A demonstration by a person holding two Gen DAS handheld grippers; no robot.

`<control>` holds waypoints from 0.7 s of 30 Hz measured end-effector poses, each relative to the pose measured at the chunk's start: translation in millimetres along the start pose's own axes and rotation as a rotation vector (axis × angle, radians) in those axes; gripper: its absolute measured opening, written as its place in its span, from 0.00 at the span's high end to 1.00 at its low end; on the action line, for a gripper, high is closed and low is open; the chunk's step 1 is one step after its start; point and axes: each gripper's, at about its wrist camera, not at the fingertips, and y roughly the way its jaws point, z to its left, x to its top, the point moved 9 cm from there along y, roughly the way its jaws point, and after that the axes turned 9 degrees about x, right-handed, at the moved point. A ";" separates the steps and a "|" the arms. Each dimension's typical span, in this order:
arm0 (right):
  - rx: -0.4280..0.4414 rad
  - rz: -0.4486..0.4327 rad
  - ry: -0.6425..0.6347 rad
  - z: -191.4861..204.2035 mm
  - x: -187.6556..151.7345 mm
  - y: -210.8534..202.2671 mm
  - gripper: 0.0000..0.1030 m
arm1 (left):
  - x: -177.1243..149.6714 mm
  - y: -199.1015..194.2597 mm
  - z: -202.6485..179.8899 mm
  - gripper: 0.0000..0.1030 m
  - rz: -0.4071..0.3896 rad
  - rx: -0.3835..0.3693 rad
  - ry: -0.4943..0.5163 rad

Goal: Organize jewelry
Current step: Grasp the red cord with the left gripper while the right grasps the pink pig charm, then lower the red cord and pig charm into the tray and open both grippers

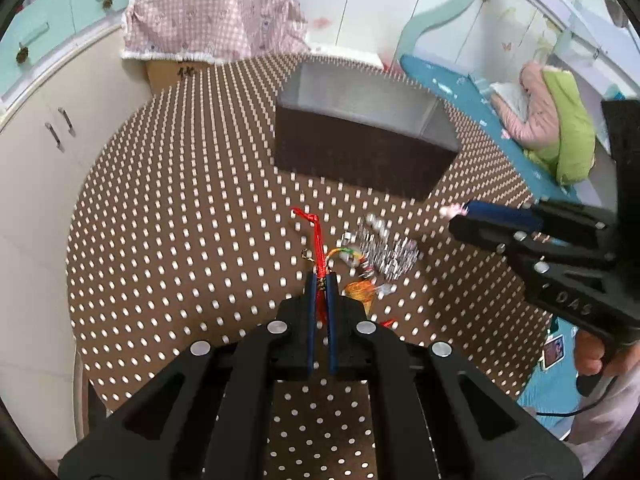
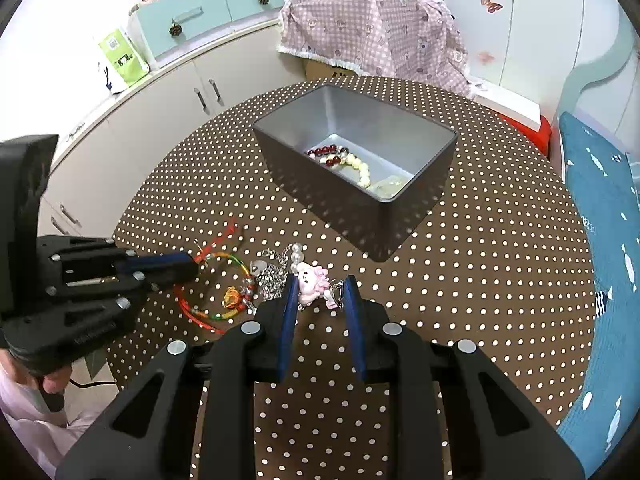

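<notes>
Bright, even room light; soft shadow beside the box [image 2: 360, 200]; fisheye bends edges; silver chain [image 1: 384, 252] ahead of the gripper blurs.

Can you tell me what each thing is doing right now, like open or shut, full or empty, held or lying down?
Left hand-held gripper: shut on the red cord.
Right hand-held gripper: shut on the pink charm.
Grey box: open, bead bracelets inside.
Silver chain: lying on the table.

surface [image 2: 480, 280]: brown with white polka dots
box [image 2: 344, 216]: dark outside, grey inside
cord [image 1: 318, 240]: red
charm [image 2: 312, 280]: pink and white
fingers [image 2: 289, 320]: blue pads on black
draped cloth [image 2: 372, 32]: pink check
</notes>
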 end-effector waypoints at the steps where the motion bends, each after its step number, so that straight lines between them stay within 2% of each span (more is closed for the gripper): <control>1: -0.001 -0.005 0.000 -0.9 0.7 -1.2 0.79 | 5.0 -4.3 0.6 0.95 -0.013 -0.009 -0.002; 10: 0.001 -0.062 -0.007 -3.6 20.9 -19.8 0.79 | 32.6 -29.6 7.9 0.95 -0.104 -0.009 0.005; 21: -0.013 -0.113 -0.025 -3.3 53.0 -26.2 0.79 | 71.7 -36.6 7.3 0.95 -0.148 -0.029 0.013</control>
